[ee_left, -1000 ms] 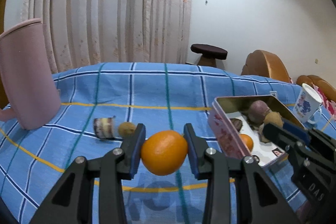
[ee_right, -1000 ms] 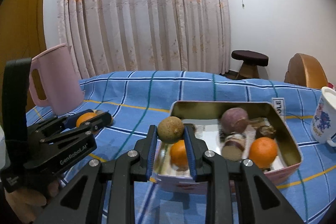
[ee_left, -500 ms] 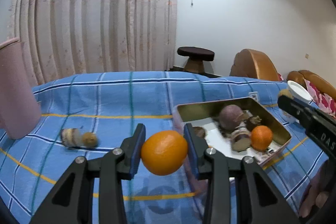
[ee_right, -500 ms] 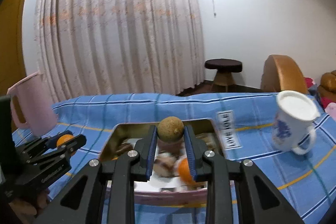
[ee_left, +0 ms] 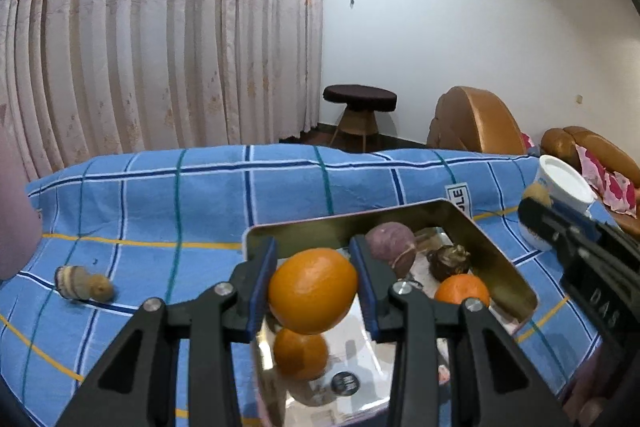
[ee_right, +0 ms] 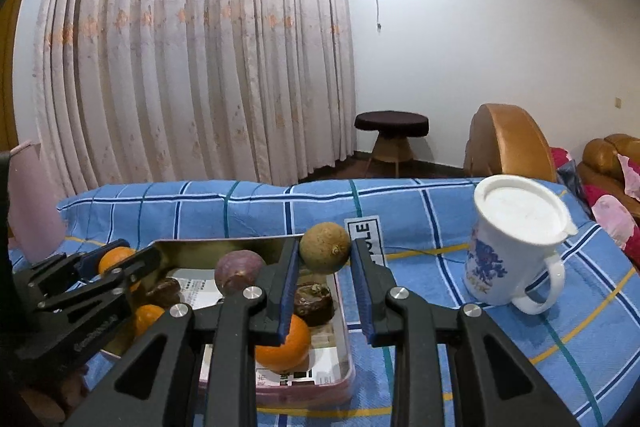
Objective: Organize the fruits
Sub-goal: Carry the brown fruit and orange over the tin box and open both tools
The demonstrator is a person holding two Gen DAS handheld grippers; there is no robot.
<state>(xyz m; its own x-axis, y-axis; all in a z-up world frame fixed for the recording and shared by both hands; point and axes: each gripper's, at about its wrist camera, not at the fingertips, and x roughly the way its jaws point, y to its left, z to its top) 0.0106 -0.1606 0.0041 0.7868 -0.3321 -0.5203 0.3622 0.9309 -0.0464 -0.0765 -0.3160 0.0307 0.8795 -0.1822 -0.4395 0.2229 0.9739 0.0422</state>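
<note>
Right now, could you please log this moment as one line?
left gripper: holds orange over tin | right gripper: holds brown fruit | mug: upright

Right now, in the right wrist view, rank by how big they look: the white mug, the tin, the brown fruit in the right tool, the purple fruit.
1. Tin
2. White mug
3. Brown fruit and purple fruit: about alike; the brown one is nearer the camera, so no ranking.

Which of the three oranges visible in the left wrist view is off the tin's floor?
The largest orange, clamped in the left gripper above the tin. The other two oranges lie inside the tin.
</note>
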